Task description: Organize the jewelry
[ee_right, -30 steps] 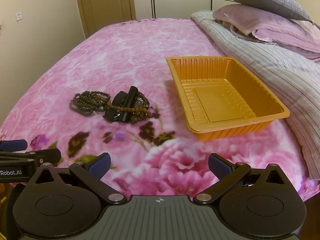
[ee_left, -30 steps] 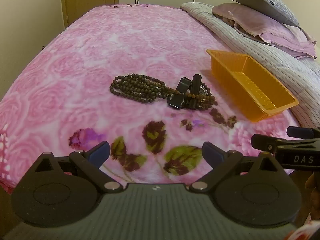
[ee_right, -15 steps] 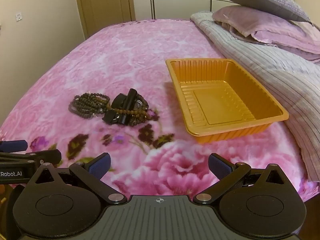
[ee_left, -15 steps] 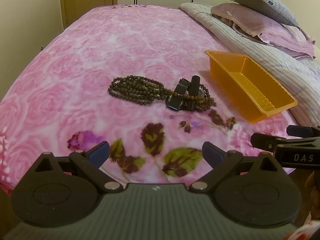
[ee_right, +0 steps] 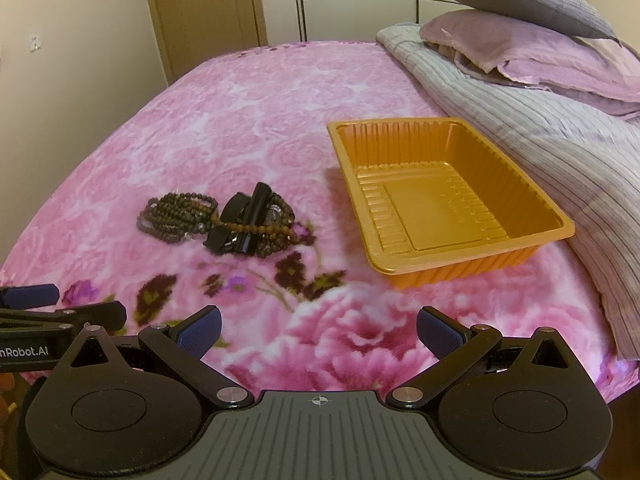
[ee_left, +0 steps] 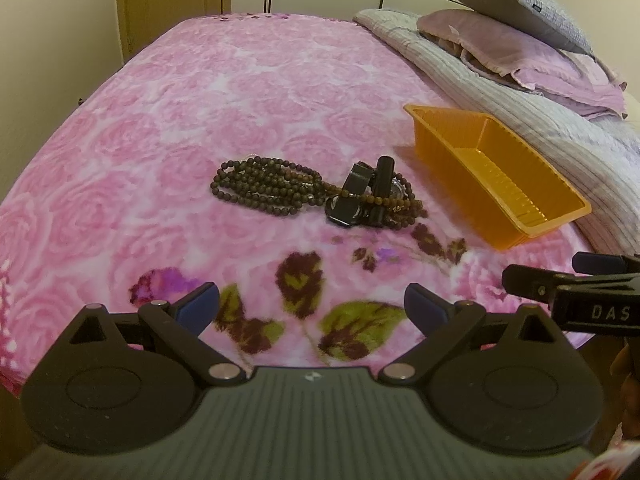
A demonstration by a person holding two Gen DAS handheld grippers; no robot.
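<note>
A pile of dark bead strands (ee_left: 264,190) lies on the pink floral bedspread, tangled with a black watch (ee_left: 362,198) and lighter brown beads (ee_left: 394,206). The pile also shows in the right wrist view: bead strands (ee_right: 176,220), watch (ee_right: 248,222). An empty orange plastic tray (ee_right: 444,196) sits to its right; it also shows in the left wrist view (ee_left: 496,172). My left gripper (ee_left: 312,308) is open and empty, near the bed's front edge, short of the pile. My right gripper (ee_right: 318,330) is open and empty, short of the tray.
A striped grey blanket (ee_right: 540,120) and stacked pillows (ee_right: 520,36) lie along the right side behind the tray. A wall and a door (ee_right: 204,12) stand at the far end. The bedspread (ee_left: 240,92) stretches beyond the jewelry.
Both views have drifted slightly; the jewelry and the tray sit a little higher in the frames. Both grippers stay open and empty. Nothing on the bed has moved.
</note>
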